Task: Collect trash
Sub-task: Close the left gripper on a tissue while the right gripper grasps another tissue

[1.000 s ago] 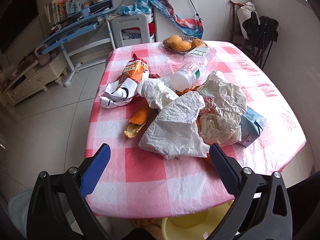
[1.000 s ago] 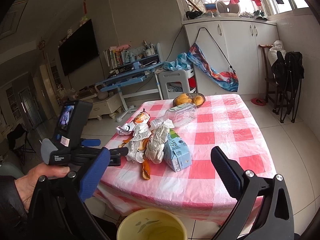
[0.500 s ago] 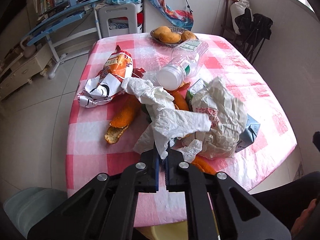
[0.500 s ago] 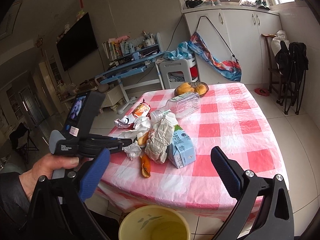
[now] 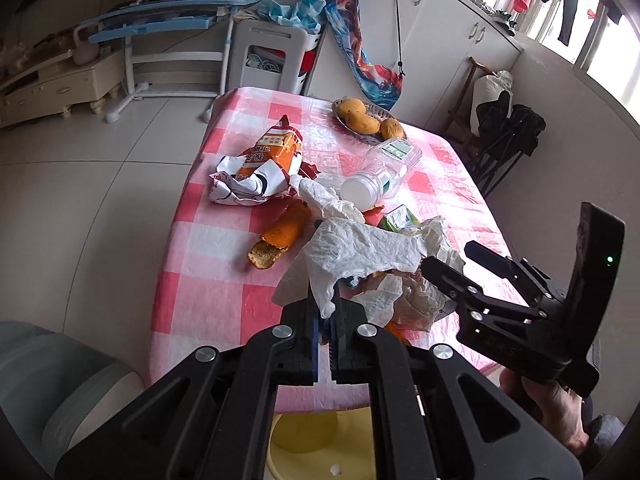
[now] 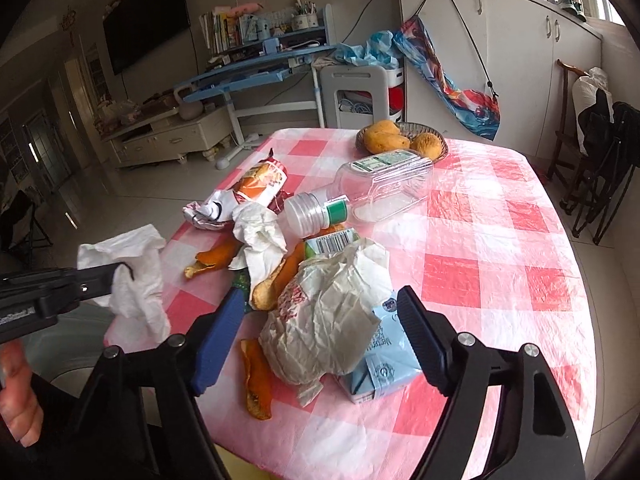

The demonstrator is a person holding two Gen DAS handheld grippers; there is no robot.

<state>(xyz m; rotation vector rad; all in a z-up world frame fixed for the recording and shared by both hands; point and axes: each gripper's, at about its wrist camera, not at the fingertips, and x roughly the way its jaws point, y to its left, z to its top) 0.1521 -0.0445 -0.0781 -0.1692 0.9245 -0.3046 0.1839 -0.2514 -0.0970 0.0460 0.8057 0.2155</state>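
Pinching a crinkled white tissue (image 5: 352,252), the left gripper (image 5: 325,322) is clamped; the right gripper (image 6: 320,336) is closing around wrinkled paper (image 6: 332,312), not touching.

- Soft daylight is admitted through windows (image 5: 600,24) at upper right, where highlights are blown out.
- The tablecloth (image 6: 480,240) is touched by mild glare.
- Edges are bent and darkened by fisheye distortion.

A glossy, crinkled pink-and-white checked plastic cloth (image 6: 472,240) covers the counter. The crumpled white paper tissue (image 5: 352,256) looks soft and matt; the clear plastic jar (image 6: 384,192) is smooth and shiny; the orange peel (image 5: 280,236) is rough.
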